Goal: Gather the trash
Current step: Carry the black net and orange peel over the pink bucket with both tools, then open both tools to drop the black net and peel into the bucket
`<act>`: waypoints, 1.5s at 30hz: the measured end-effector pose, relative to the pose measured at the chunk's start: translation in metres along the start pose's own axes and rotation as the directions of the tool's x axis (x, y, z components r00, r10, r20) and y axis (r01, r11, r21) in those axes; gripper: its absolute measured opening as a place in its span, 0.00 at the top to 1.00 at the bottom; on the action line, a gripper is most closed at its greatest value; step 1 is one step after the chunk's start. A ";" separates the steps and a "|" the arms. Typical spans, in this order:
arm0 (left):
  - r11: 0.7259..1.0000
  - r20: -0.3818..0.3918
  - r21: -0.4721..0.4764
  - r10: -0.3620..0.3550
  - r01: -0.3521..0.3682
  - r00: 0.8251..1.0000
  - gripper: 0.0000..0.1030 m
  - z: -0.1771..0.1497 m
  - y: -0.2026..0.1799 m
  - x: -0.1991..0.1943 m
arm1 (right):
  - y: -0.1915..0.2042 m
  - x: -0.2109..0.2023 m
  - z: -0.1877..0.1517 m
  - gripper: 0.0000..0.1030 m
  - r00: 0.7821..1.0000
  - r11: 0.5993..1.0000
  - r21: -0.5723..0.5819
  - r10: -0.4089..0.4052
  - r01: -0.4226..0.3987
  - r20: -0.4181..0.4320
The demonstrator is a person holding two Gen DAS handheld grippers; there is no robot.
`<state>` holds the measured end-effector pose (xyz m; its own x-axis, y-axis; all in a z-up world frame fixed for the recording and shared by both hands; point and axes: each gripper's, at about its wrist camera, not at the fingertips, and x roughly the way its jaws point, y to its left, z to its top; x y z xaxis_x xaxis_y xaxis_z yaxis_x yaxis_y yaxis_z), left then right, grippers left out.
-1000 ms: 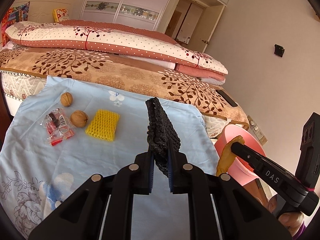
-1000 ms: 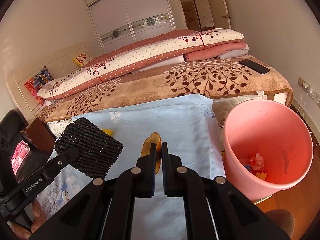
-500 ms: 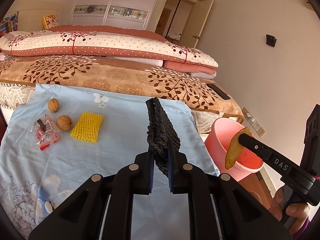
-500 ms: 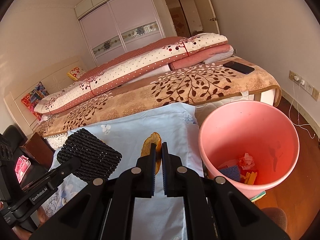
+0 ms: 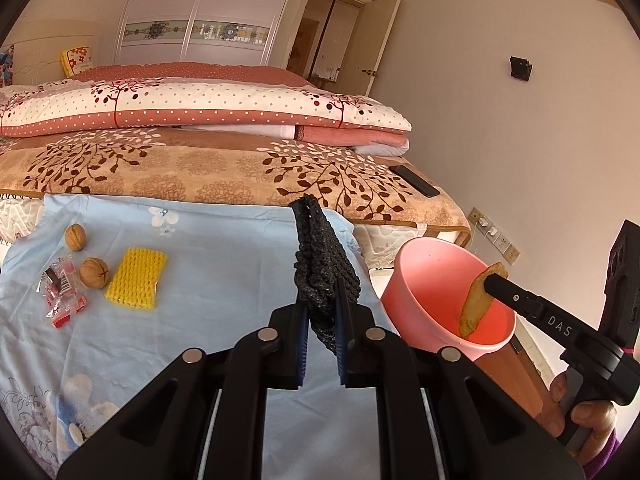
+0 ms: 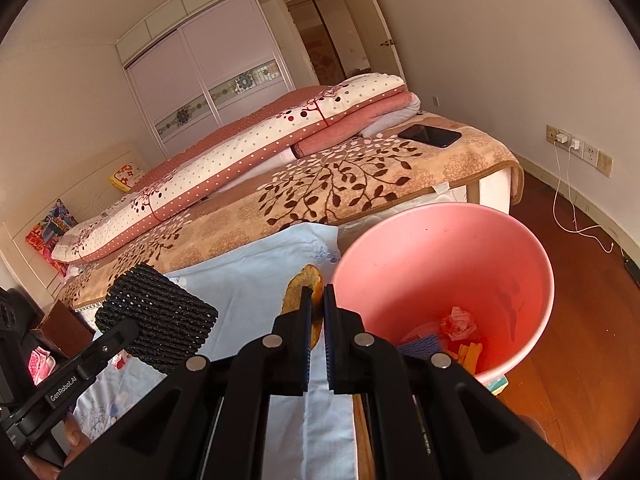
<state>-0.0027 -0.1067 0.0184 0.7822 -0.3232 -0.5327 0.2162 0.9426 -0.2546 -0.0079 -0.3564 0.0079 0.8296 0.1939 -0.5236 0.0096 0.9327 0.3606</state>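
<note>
Bed [image 5: 208, 168] across upper half of left wrist view, leaf-print blanket, folded dotted quilt [image 5: 192, 108] on top; black phone [image 5: 414, 181] near its right corner.

Pale blue floral cloth [image 5: 224, 280] over lower left and centre of left wrist view, spread on a surface just in front of bed.

Pink bucket [image 6: 516, 256] at centre right of right wrist view, just beside cloth's right edge, standing on wood floor. Inside at bottom: crumpled red wrapper, orange strips, a blue-purple netted piece.

Left gripper [image 5: 320, 328] at bottom centre of left wrist view, jaws pinching lower edge of black foam net [image 5: 320, 264], held upright above cloth. Same net seen flat-on at lower left of right wrist view.

Right gripper [image 6: 317, 322] at bottom centre of right wrist view, jaws pressed onto brownish-yellow peel [image 6: 300, 294]. In left wrist view, peel hangs from fingertips over bucket's open mouth, right of centre.

On cloth, left side of left wrist view: yellow foam net [image 5: 136, 284], two walnuts [image 5: 94, 273] just left of it, red-and-clear candy wrappers [image 5: 60, 292] near left edge.
</note>
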 end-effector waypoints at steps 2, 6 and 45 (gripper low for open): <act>1.000 0.000 0.013 -0.007 0.007 1.000 0.89 0.001 -0.006 0.003 | -0.009 -0.002 0.001 0.95 1.000 1.000 0.017 -0.015 0.015 0.009; 0.999 -0.006 0.031 -0.024 0.024 1.000 0.89 0.003 -0.017 0.009 | -0.026 -0.004 0.005 0.95 0.999 0.998 0.041 -0.048 0.047 0.026; 0.970 -0.144 0.184 -0.130 0.156 0.981 0.89 -0.005 -0.141 0.107 | -0.117 0.011 0.003 0.95 0.983 0.973 0.145 -0.184 0.181 0.009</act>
<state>0.0475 -0.2749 -0.0070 0.6548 -0.4518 -0.6059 0.4392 0.8799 -0.1814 0.0019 -0.4643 -0.0383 0.8185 0.0159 -0.5743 0.2407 0.8982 0.3679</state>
